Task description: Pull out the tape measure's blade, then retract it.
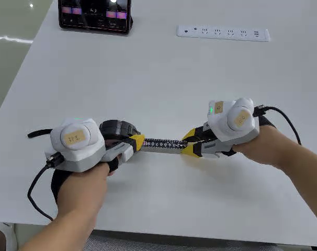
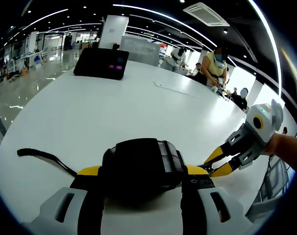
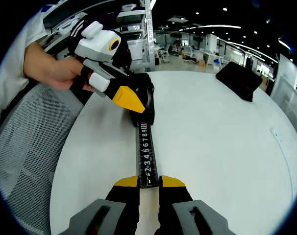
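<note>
Stretching sideways over the near part of the table (image 1: 148,78), the blade (image 1: 161,144) runs from the black tape measure (image 1: 116,129), clamped in the left gripper (image 1: 133,142), to the right gripper (image 1: 190,142), which pinches its tip.

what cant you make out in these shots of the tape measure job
End of the blade: right gripper view, pinched out of sight between the right gripper's jaws.
Tape measure case: head view, partly behind the left gripper.
Tablet: head view, cut by the top edge; screen too small to read.
</note>
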### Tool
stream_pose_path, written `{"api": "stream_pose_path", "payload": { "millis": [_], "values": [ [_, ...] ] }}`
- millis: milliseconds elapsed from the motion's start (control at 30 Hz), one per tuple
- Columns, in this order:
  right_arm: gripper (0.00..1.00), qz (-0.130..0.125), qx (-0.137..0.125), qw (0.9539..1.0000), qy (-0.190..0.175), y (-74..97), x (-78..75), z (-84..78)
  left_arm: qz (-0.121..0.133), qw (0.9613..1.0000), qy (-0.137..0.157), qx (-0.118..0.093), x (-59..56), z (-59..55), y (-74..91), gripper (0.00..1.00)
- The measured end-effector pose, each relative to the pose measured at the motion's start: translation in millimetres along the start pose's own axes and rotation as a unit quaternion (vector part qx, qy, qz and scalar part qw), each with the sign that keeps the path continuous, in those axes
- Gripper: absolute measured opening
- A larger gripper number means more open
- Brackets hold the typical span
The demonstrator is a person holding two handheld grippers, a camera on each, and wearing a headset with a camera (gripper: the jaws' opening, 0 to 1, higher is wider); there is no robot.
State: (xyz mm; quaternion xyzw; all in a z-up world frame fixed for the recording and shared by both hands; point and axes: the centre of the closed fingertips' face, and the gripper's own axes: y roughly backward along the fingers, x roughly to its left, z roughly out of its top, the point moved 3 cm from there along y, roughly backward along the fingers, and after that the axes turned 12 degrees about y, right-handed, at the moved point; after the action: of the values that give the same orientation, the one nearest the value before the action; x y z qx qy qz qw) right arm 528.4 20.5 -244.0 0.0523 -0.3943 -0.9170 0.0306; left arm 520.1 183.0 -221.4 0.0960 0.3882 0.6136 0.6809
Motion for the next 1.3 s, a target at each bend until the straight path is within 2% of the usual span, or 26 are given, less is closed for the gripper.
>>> {"api": "stream_pose_path", "payload": {
  "millis": [800, 1300],
  "values": [
    [0.11, 0.009, -0.027, 0.9996, -0.002, -22.7, -3.8, 24.4, -0.009, 0.9999, 0.007, -0.001, 0.6, 0.8, 0.7, 0.6],
    [0.11, 0.011, -0.035, 0.9993, 0.003, -33.3, -5.0, 35.9, -0.01, 0.9999, 0.009, -0.001, 0.8, 0.7, 0.1, 0.6]
  ]
}}
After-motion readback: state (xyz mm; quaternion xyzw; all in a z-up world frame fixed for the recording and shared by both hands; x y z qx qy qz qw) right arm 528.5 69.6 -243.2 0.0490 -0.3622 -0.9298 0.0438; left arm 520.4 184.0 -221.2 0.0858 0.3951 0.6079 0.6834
